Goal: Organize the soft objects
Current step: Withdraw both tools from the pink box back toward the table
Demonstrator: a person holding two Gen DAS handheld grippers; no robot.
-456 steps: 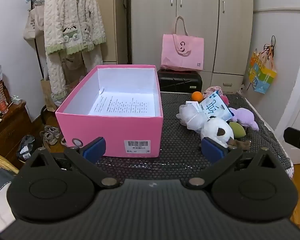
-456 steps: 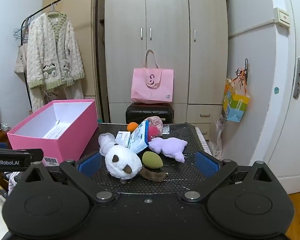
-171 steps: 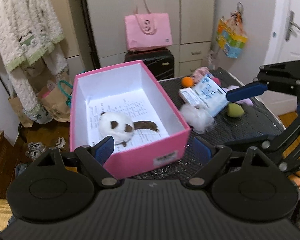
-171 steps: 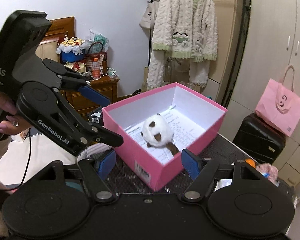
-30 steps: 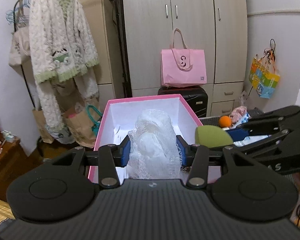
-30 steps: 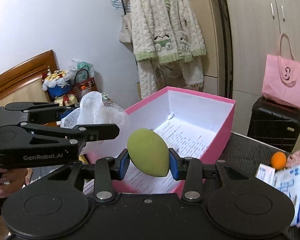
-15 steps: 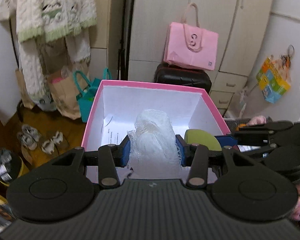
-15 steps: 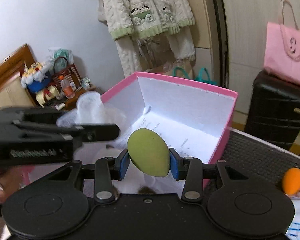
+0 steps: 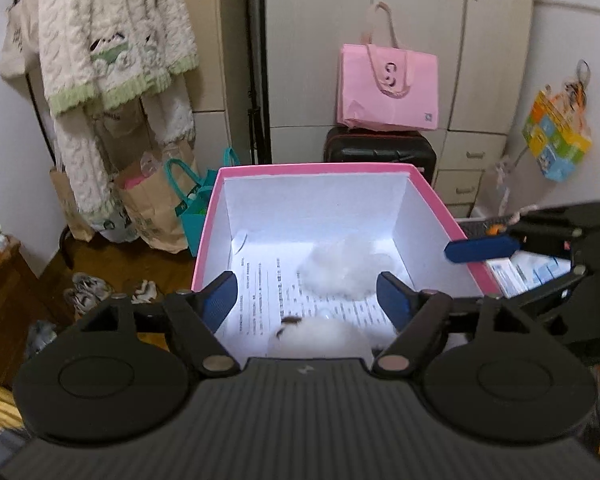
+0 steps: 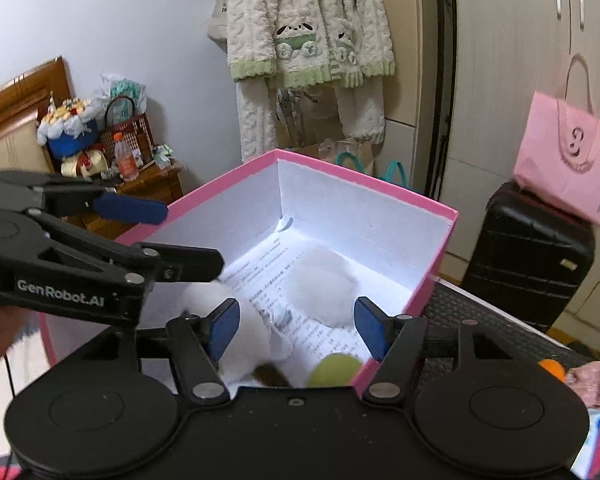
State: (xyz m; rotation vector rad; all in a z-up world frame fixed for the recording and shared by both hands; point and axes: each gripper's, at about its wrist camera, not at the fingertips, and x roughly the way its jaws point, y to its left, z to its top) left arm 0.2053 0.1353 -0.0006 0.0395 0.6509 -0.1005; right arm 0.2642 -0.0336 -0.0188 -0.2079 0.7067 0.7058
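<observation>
Fingers of left gripper (image 9: 306, 300) and right gripper (image 10: 296, 326) opening above pink box (image 9: 436, 204), nothing between them. White mesh puff (image 9: 336, 270), green sponge (image 10: 334, 369), plush toy (image 9: 320, 338) lie inside. Drop step finishing; next likely return to table (image 10: 480, 320) for remaining soft items.

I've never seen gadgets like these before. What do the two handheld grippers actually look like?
Both are matte black plastic. The left gripper and the right gripper each have two angular linkage arms with silver pivot screws, round disc housings at the base, and jaws faced with textured blue pads. The left one carries white "GenRobot.AI" lettering on its side and a ribbed grey body. No cable is clearly visible.
</observation>
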